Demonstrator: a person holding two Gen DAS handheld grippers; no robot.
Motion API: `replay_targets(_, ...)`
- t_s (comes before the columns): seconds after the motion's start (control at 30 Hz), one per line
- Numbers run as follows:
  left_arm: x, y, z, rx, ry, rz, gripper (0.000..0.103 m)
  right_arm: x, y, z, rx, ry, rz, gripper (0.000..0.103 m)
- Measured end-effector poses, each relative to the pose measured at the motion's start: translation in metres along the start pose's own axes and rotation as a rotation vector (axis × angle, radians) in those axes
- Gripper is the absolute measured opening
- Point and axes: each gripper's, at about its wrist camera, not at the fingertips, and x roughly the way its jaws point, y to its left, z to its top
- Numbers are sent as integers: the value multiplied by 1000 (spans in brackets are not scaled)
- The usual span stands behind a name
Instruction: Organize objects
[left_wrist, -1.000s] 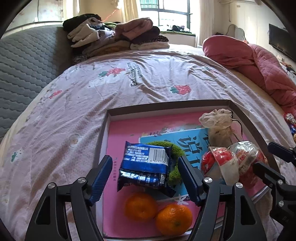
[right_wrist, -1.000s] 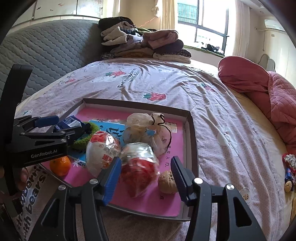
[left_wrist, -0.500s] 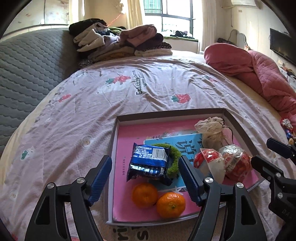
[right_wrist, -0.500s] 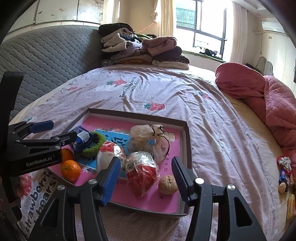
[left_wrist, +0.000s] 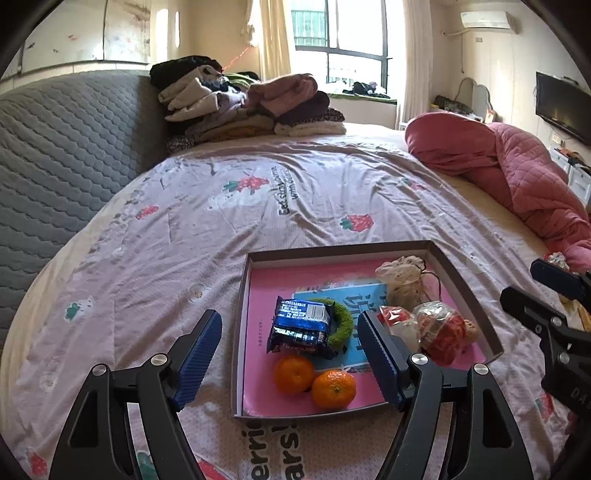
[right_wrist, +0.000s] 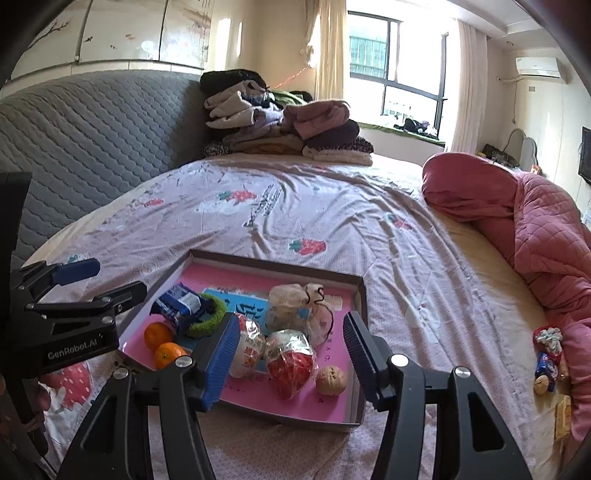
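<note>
A shallow brown tray (left_wrist: 461, 273) with a pink lining lies on the bed; it also shows in the right wrist view (right_wrist: 364, 295). In it are a blue snack packet (left_wrist: 301, 325) on a green ring (left_wrist: 343, 325), two oranges (left_wrist: 314, 380), two red-and-white wrapped snacks (right_wrist: 291, 360), a drawstring pouch (right_wrist: 299, 308) and a walnut (right_wrist: 331, 380). My left gripper (left_wrist: 290, 356) is open and empty above the tray's near left part. My right gripper (right_wrist: 290, 356) is open and empty above the near right part.
A pile of folded clothes (left_wrist: 251, 105) sits at the head of the bed by the grey headboard (left_wrist: 55, 155). A pink quilt (right_wrist: 535, 229) lies along the right side. Small loose items (right_wrist: 548, 360) lie on the sheet right of the tray.
Both grippers have pulled back and up from the tray, so it looks smaller and farther. Both stay open. Nothing in the tray has moved.
</note>
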Motion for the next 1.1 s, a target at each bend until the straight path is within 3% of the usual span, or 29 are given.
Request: replay_targets(1.1,-123,1,0,-22,-142,22,78,-95,4,33,30,-150,-17,65)
